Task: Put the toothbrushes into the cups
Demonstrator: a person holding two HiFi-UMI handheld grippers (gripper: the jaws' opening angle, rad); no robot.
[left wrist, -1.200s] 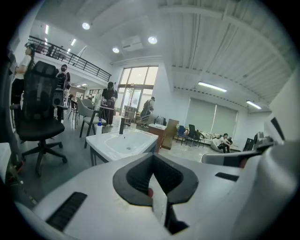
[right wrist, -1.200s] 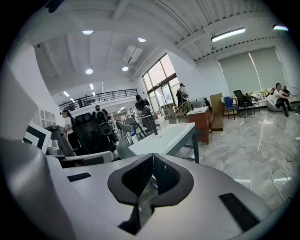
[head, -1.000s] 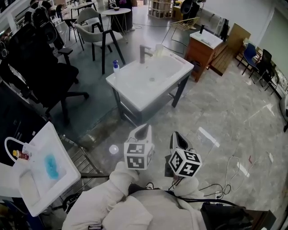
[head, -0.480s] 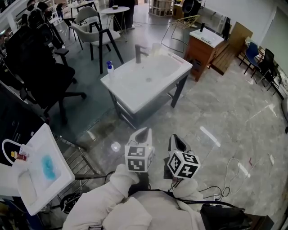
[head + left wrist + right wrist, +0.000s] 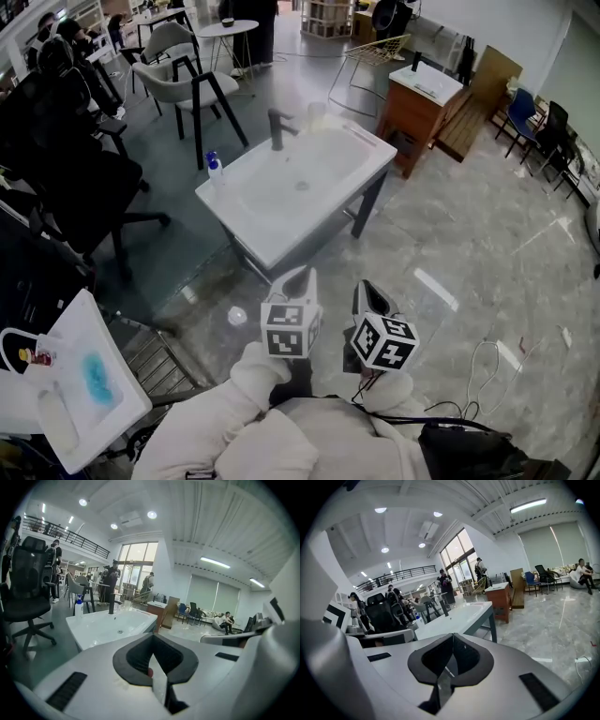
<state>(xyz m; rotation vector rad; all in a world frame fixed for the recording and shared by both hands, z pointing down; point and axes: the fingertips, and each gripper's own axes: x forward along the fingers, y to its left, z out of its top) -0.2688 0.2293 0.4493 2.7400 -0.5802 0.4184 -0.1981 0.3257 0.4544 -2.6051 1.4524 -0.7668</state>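
Ahead of the left claw (image 5: 300, 274) and right claw (image 5: 367, 286), a clear round cup (image 5: 317, 114) stands on a glossy white sink's (image 5: 262, 211) far rim, beside a dark tap (image 5: 277, 127). Both claws are closed on nothing.

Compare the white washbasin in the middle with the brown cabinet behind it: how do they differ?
The white washbasin is wider than the brown cabinet. The washbasin stands on dark legs, open underneath; the cabinet has closed wooden sides. Both have white tops.
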